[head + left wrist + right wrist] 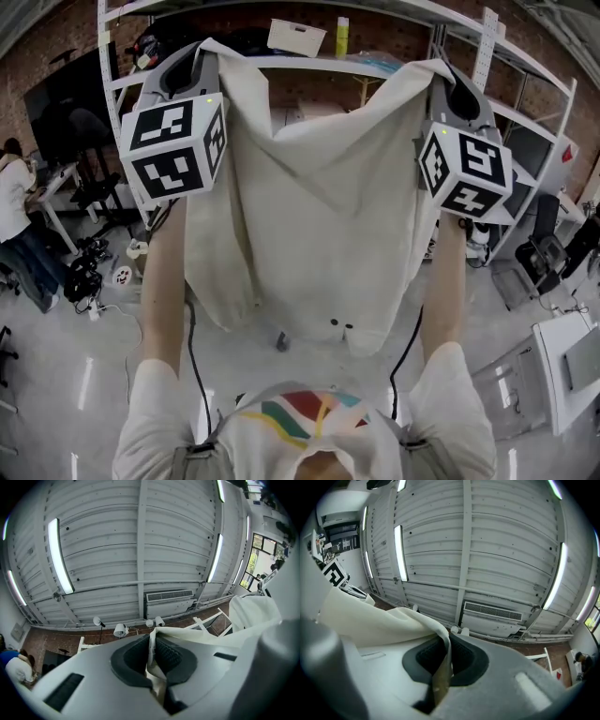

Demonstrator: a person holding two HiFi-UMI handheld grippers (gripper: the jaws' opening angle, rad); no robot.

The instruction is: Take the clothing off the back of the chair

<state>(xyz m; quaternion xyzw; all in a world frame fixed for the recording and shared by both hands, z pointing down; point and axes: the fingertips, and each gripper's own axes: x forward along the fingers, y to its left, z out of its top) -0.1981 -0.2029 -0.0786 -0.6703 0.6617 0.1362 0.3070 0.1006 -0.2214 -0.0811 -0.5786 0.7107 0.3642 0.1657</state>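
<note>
Clothing (pixel 319 216) is up in the air, spread like a sheet across the middle of the head view, so I'd call the main part done. Left claw (pixel 153 654) is clamped tight on a thin fold at the cloth's upper left corner. Right claw (pixel 445 660) is pinched on the edge at the upper right. Both point up toward the ceiling (pixel 140 536).

The hem hangs free at the lower middle of the frame, touching nothing I can make out. I can't really see the chair, since the cloth covers whatever sits behind it. There's just a dark bit poking out below the hem that I can't identify.

My guess at what's left: carry it well away and set it down somewhere. Shelves (pixel 375 56) are behind, a person (pixel 19 225) is at the left edge, and there's shiny floor (pixel 56 375) below.
</note>
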